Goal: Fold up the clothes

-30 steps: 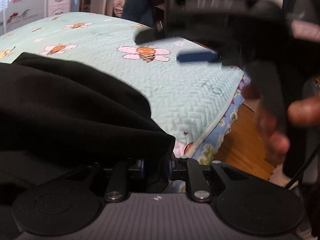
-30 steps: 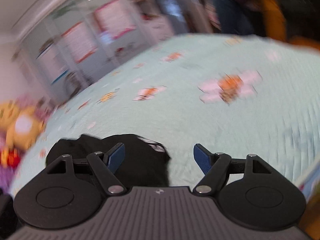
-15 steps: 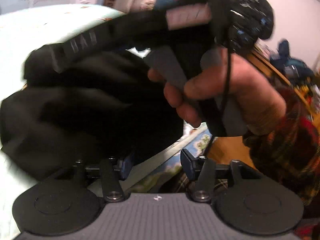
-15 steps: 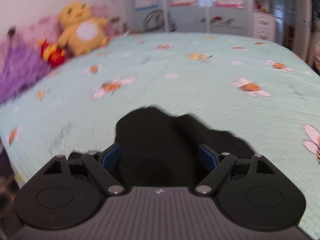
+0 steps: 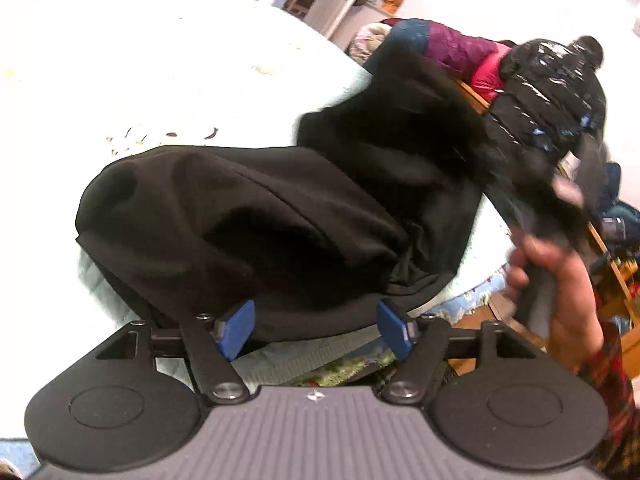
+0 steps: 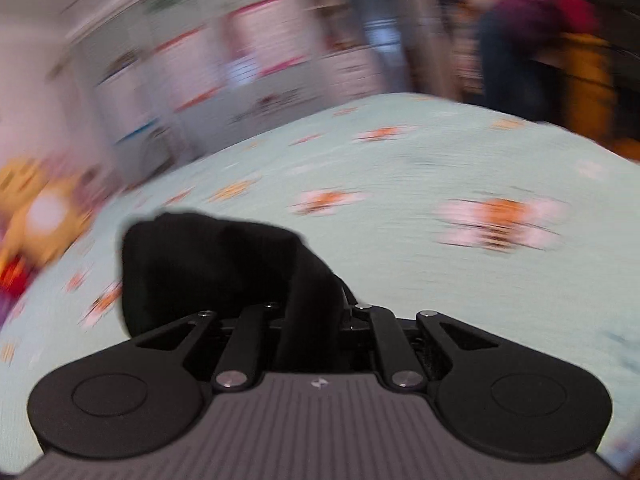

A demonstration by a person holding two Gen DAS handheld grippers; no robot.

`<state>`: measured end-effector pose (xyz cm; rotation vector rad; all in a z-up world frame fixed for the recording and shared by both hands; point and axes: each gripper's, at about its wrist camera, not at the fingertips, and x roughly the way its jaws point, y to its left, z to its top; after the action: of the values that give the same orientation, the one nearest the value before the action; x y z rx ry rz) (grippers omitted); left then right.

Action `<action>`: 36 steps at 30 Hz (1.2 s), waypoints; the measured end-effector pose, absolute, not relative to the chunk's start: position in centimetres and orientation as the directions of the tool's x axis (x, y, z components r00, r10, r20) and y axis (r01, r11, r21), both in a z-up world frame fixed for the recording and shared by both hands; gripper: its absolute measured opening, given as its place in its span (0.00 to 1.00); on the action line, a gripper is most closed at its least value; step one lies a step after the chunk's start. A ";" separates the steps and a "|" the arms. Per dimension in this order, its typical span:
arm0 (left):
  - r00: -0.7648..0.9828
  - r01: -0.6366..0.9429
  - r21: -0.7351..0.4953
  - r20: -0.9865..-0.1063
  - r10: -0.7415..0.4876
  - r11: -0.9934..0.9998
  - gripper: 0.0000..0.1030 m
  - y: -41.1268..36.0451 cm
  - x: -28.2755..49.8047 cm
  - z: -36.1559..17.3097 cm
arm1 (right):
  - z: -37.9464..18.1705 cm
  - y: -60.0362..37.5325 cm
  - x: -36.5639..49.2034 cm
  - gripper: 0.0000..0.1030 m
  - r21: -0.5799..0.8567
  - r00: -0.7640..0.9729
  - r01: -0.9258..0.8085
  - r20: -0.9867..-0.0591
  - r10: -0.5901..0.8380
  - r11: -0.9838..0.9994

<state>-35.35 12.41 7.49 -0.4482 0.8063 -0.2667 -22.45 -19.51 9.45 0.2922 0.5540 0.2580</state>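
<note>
A black garment (image 5: 260, 232) lies bunched near the edge of the bed's mint quilt (image 5: 120, 60). My left gripper (image 5: 316, 330) is close in front of it, jaws opening. The blue pads (image 5: 236, 330) stand apart, with the cloth's lower edge just beyond them and not pinched. In the right wrist view the same black garment (image 6: 200, 264) runs back into my right gripper (image 6: 312, 320), whose jaws are closing on a fold of it. A person's hand (image 5: 560, 280) holds that gripper, blurred, at the right of the left wrist view.
The quilt (image 6: 440, 280) with bee and flower prints stretches far and right. A yellow plush toy (image 6: 40, 208) sits at the far left. Jackets (image 5: 460, 52) are piled on wooden furniture past the bed's corner. White cabinets (image 6: 240, 60) line the back wall.
The left jaws, pinched on black cloth a second ago, have spread and the cloth is free. The right jaws, wide around the garment before, have closed on a fold, and that view swung right.
</note>
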 end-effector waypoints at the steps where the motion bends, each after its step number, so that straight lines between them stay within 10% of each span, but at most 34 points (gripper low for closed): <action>1: 0.660 0.043 -0.496 -0.637 -0.397 0.867 0.69 12.4 -35.3 7.3 | 8.6 -21.4 -22.6 0.12 0.346 0.816 -0.111 -0.504 0.284 0.932; 16: 0.601 -0.381 -0.724 -0.666 -0.441 0.574 0.89 15.2 -30.8 5.6 | 0.1 -28.3 -25.5 0.19 0.629 0.713 0.073 -0.576 0.401 0.774; 24: 0.651 -0.372 -0.798 -0.588 -0.480 0.474 0.21 16.9 -29.6 6.6 | 5.0 -26.4 -24.9 0.11 0.667 0.723 -0.076 -0.475 0.501 0.742; 36: 0.931 -0.097 -0.803 -0.282 -0.230 0.588 0.11 27.4 -24.4 23.9 | 19.0 -13.3 -15.5 0.09 0.699 0.682 -0.392 -0.216 0.699 0.598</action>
<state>-24.36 27.38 23.86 -0.9454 0.3786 -0.0797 -15.52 -13.29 18.99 0.6652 0.5086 0.6650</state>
